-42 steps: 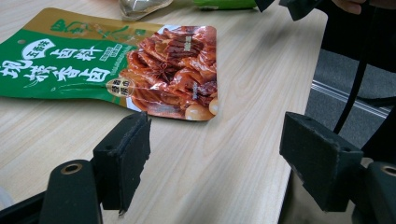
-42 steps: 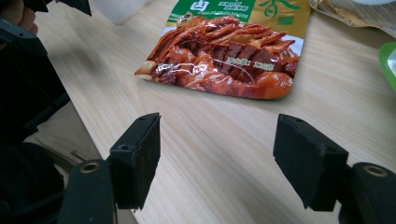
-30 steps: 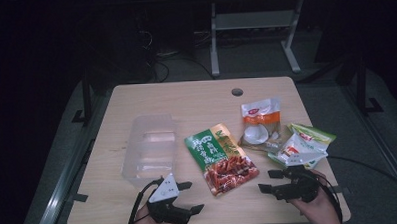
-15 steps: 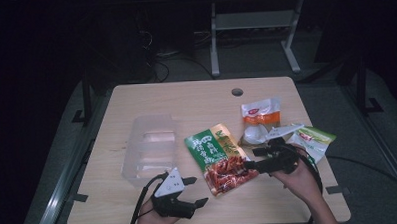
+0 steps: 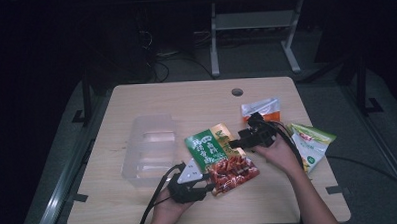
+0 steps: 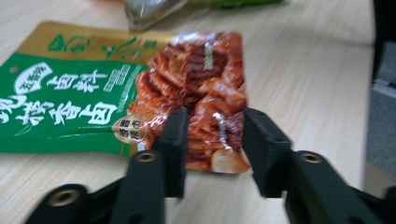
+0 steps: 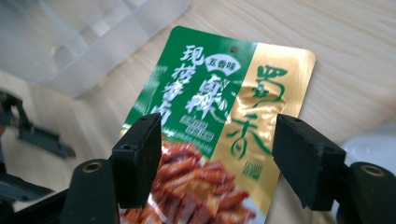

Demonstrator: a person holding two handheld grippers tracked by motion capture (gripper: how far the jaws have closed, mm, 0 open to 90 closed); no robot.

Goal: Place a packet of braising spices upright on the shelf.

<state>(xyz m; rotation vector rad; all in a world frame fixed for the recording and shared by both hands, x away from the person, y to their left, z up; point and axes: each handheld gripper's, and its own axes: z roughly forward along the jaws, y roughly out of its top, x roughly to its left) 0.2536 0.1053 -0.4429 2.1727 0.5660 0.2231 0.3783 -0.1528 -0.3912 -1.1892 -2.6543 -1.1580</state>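
A snack pouch [image 5: 220, 158], green and gold at its top and red with pictured meat at its bottom, lies flat on the wooden table [image 5: 186, 97]. My left gripper [image 5: 206, 184] sits at the pouch's near red end. In the left gripper view the pouch [image 6: 93, 102] shows in the gap of my left gripper [image 6: 215, 135]; the jaws have just been closing, and the pads do not visibly press on it. My right gripper [image 5: 237, 140] hovers at the pouch's far end. In the right gripper view its jaws [image 7: 217, 140] stand wide open over the green and gold print [image 7: 219, 93].
A clear plastic container [image 5: 150, 148] stands left of the pouch and shows again as the clear container [image 7: 84, 37]. An orange and silver packet [image 5: 260, 108] and a green and white packet [image 5: 312, 140] lie at the right. A cable hole [image 5: 237, 92] is near the far edge.
The right hand has moved left from the packets at the right to the pouch's far end. The left hand has shifted right to the pouch's near end, with its jaws narrower.
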